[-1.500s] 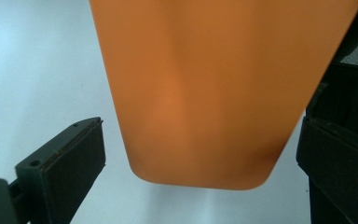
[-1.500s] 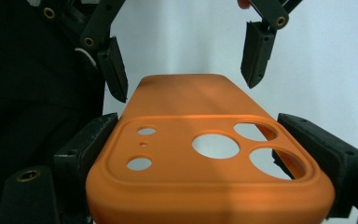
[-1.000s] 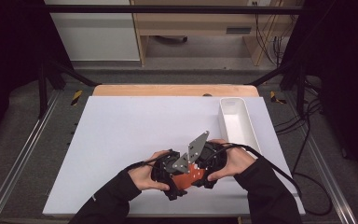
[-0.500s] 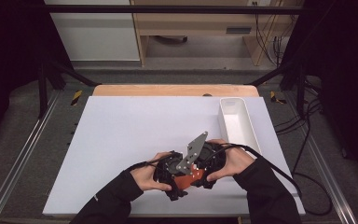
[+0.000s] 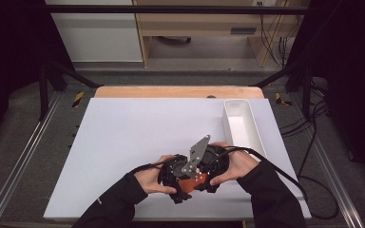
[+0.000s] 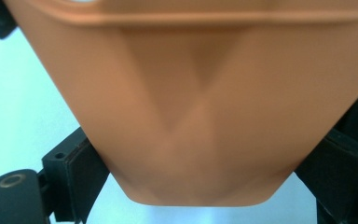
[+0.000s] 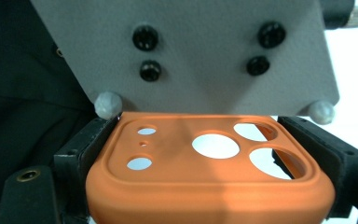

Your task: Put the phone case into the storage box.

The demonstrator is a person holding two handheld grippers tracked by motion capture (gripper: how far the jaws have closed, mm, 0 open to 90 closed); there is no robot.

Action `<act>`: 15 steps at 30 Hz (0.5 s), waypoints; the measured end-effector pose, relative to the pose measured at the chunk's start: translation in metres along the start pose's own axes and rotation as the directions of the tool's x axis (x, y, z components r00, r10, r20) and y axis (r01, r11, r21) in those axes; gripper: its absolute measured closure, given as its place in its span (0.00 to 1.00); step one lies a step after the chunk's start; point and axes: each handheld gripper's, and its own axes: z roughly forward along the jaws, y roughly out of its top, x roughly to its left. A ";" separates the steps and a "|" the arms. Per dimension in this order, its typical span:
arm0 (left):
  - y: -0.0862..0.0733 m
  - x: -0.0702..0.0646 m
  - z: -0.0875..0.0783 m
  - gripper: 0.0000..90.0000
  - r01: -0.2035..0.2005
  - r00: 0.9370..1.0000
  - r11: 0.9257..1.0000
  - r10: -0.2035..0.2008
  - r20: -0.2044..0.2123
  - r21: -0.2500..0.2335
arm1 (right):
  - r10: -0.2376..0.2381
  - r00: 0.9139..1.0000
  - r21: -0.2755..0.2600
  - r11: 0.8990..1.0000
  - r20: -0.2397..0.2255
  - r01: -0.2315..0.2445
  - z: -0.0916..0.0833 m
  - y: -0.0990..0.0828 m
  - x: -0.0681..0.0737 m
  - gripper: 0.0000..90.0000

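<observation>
High view: against the picture from a second ago almost nothing has moved; both hands sit at the same spot near the front edge of the table, and the grey three-cornered plate (image 5: pixel 196 156) tilts up toward 1 o'clock as it did then. The white table top (image 5: pixel 138 133) lies on a wooden board whose far edge shows at 12 o'clock. A long white tray (image 5: pixel 242 124) stands at 2 o'clock of the hands, near the right edge. Beyond the table are grey floor, black frame rails and a pale wooden cabinet. The left hand (image 5: pixel 153 179) and right hand (image 5: pixel 235 165) press the left gripper (image 5: pixel 173 175) and right gripper (image 5: pixel 209 164) close together, with an orange phone case (image 5: pixel 190 183) between them at about 6 o'clock of the plate. Black cables trail off toward 4 o'clock.

Left gripper view: the smooth orange back of the case (image 6: pixel 205 107) sits between the two black jaws at 7 and 4 o'clock, both touching its sides, so this gripper pinches it.

Right gripper view: the case's camera-hole end (image 7: pixel 205 158) lies between the black jaws at 8 and 4 o'clock, both pressed to its edges, clamped on it. The grey plate (image 7: pixel 191 51) with black screws stands just behind, at 12 o'clock.
</observation>
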 end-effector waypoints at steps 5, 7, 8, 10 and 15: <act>0.001 0.000 0.001 0.13 -0.001 1.000 1.000 0.001 0.007 0.001 | -0.012 1.000 0.004 1.000 0.001 0.012 0.000 0.000 0.000 0.18; 0.002 0.000 0.001 0.13 0.000 1.000 1.000 0.000 0.006 0.009 | -0.013 1.000 0.007 1.000 0.002 0.013 0.000 0.000 0.001 0.18; 0.002 0.001 0.001 0.13 -0.004 1.000 1.000 0.004 0.009 0.008 | -0.015 1.000 0.009 1.000 0.001 0.015 0.000 0.000 0.001 0.18; 0.002 0.001 0.001 0.14 -0.005 1.000 1.000 0.005 0.009 0.010 | -0.018 1.000 0.010 1.000 0.002 0.018 0.000 0.000 0.001 0.18; 0.002 0.001 0.001 0.16 -0.009 1.000 1.000 0.009 0.004 0.016 | -0.015 1.000 0.011 1.000 0.002 0.015 0.000 0.000 0.001 0.18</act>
